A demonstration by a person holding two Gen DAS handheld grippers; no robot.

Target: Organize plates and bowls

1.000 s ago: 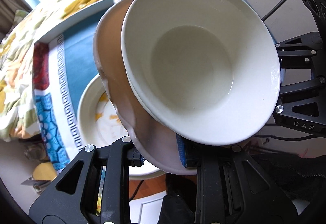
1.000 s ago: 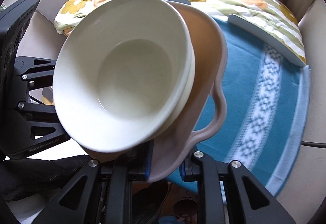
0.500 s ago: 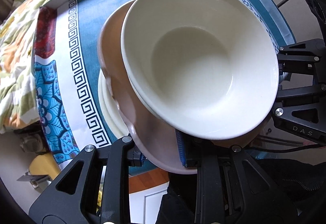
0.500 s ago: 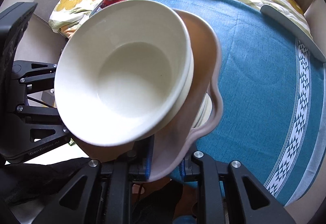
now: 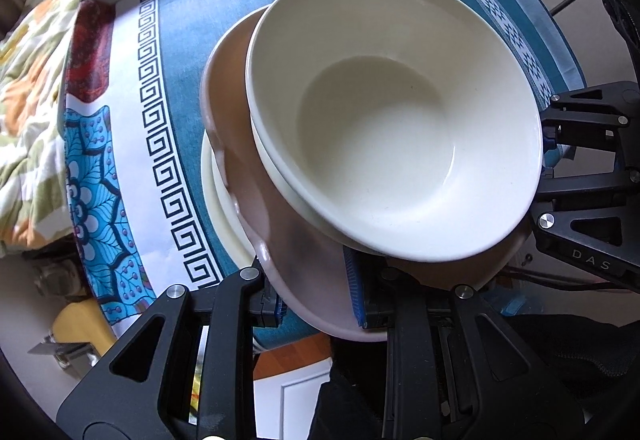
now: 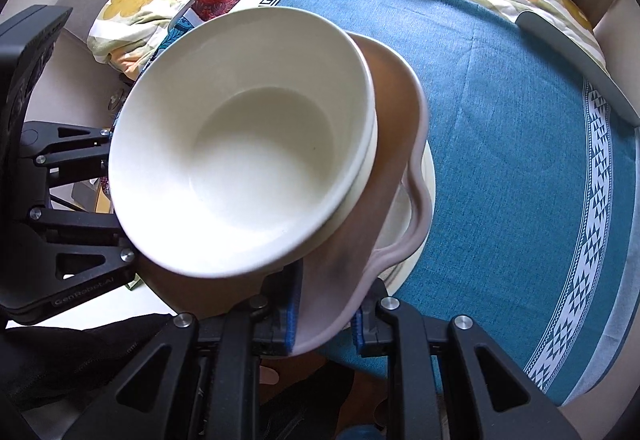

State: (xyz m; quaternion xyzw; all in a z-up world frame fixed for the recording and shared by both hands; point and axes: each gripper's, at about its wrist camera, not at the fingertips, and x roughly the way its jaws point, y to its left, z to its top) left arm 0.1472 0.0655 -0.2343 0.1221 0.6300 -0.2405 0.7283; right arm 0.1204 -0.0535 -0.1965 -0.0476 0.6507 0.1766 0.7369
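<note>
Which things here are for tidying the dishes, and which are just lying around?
For the job:
white bowl
pink plate
cream plate underneath
left hand-held gripper
right hand-held gripper

Just lying about:
tablecloth
flowery blanket

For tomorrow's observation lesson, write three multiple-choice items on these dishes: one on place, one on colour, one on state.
1. Where does the white bowl sit?
A. On the pink plate
B. On the bare cloth
C. On the floor

2. What colour is the tablecloth beneath?
A. Black
B. Blue
C. Yellow

3. How is the pink plate held?
A. By nothing
B. By one claw only
C. By both claws at opposite rims

Key: 1 A, the bowl rests on the pink plate. 2 B, the cloth is plainly blue. 3 C, the left claw and right claw each pinch its rim.
</note>
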